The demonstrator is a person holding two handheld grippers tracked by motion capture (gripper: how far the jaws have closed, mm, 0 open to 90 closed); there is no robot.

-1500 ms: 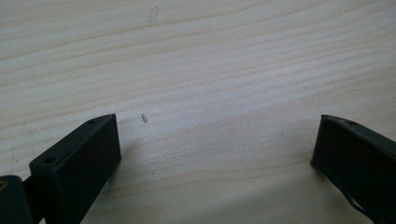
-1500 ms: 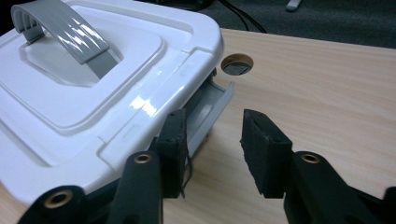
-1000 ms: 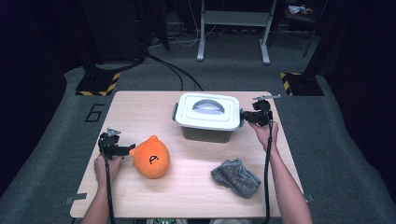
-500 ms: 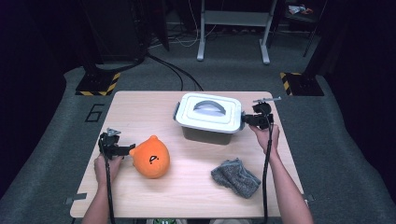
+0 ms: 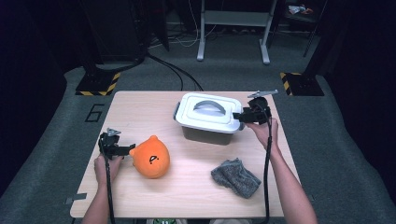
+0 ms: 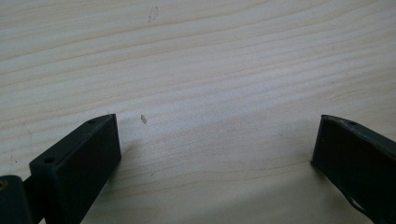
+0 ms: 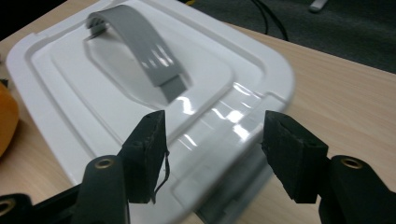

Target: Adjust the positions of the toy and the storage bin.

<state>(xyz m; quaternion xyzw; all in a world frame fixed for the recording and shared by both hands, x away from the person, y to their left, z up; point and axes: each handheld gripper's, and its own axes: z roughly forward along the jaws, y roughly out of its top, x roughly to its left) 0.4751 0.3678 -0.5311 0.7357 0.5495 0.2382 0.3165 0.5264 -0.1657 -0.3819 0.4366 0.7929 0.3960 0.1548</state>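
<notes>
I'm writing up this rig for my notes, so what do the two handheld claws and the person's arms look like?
Both the left claw and the right claw are black, each with two blocky, flat-faced jaws. A grey three-cornered plate sits on top of each, and a black cable trails back along each forearm. The forearms are bare, with no sleeves in view.

"6" on floor mat, left of table.

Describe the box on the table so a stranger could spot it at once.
On the wooden table, look to the far side, right of centre. The box sits there, beyond the orange toy and grey cloth: the only hard container, with a white lid and grey handle.
</notes>
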